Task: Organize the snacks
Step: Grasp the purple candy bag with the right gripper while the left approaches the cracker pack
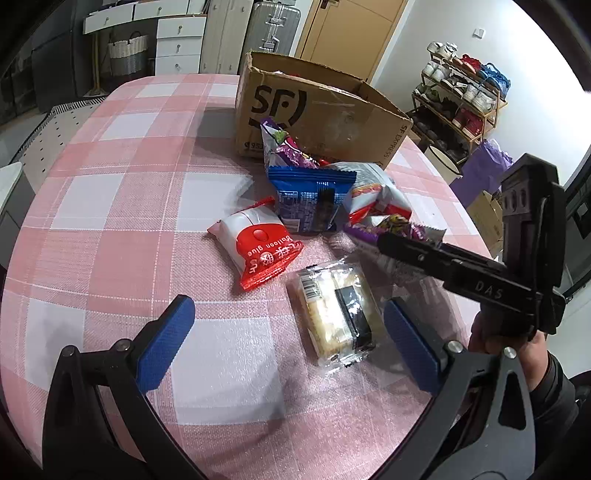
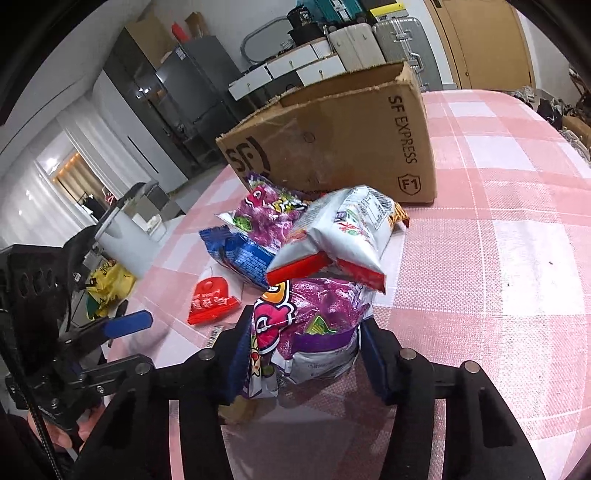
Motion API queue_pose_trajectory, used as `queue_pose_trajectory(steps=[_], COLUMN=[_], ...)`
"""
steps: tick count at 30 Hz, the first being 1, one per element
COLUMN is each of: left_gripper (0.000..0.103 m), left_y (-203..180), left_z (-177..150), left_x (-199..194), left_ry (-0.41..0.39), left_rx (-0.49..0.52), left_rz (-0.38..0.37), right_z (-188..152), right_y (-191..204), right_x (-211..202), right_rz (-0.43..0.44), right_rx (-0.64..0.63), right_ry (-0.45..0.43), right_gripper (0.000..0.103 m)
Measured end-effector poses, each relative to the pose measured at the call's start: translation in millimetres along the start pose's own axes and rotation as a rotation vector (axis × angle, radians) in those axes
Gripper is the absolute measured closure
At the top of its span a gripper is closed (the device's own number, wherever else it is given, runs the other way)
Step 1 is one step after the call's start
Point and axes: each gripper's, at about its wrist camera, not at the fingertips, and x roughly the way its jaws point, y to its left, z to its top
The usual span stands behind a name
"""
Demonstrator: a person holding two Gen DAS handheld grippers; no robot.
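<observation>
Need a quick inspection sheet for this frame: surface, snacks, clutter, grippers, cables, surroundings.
Surface: table under a pink and white checked cloth.
Job's things: open cardboard box at the far side; snack packs piled in front of it, including a blue pack, a red and white pack and a clear-wrapped cake.
Clutter: nothing seen.
Grippers: left gripper open, empty, the cake lying between its fingers; right gripper closed on a purple snack bag.
Cables: nothing seen.
Surroundings: shoe rack, suitcase, white drawers.
</observation>
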Motion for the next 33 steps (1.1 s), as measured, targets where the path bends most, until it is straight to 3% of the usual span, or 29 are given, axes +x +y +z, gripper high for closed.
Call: queue_pose_trajectory(steps=[19, 23, 33], left_gripper=[0.001, 0.001, 0.001], left_y=[-24.5, -33.8, -45.9], left_z=[-7.0, -8.7, -13.3], left_x=[-11.2, -10.7, 26.8], left_ry=[0.008, 0.009, 0.124], left_rx=[0.058, 0.074, 0.058], left_rz=[0.016, -0.015, 0.047], right_z=[-4.5, -8.5, -24.7], right_y=[4.5, 1.4, -12.0], right_x=[-47.8, -58.5, -68.3], right_rz=[0.039, 0.041, 0.038], right_rx=[-0.011, -0.005, 0.01], right_ry=[-0.091, -0.112, -0.139], right_gripper=[0.05, 0.05, 0.05])
